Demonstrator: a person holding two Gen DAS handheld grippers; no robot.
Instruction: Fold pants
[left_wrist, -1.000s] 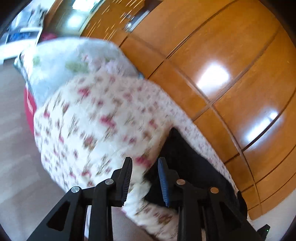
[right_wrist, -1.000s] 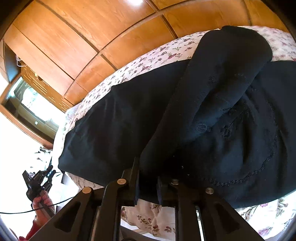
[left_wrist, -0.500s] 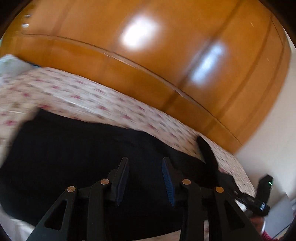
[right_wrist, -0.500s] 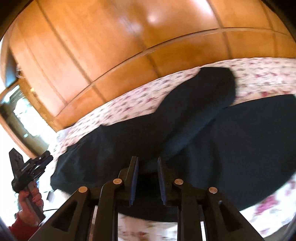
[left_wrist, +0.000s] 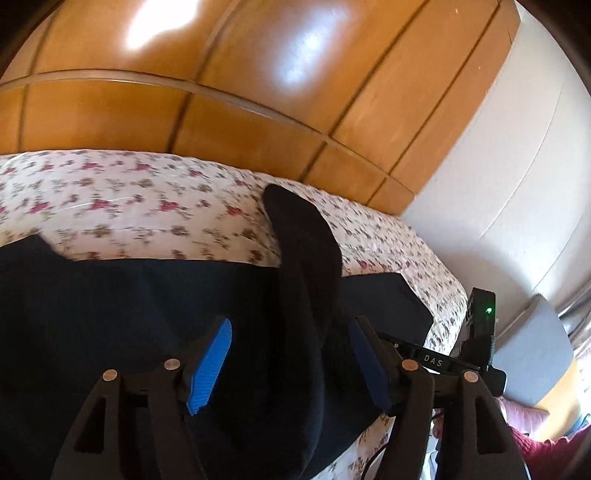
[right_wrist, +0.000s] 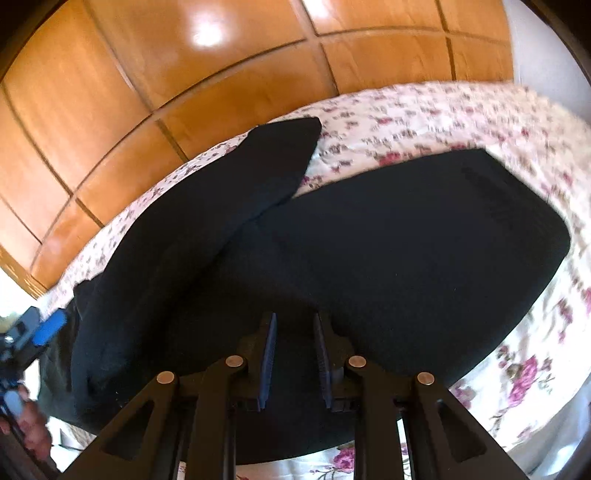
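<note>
Swung across from the flowered quilt a second ago, the left wrist camera now looks over the black pants, and the left gripper has just been opening; its blue fingers stand wide with a raised fold of one leg passing between them, the pads not pressing on it. The pants lie spread on the flowered bed, one leg doubled up and angling off toward the wooden wardrobe.

The right gripper has its fingers nearly together, black cloth filling the narrow gap; I cannot tell whether they truly pinch it.

Risk, as I judge it: if the left fingers close on that upstanding ridge alone, they may catch one layer and drag the fold crooked. A weak right-hand pinch could let its edge slip.

Only the left view shows the other gripper's handle with its green light and the white wall; only the right view shows the waist end lying flat.
</note>
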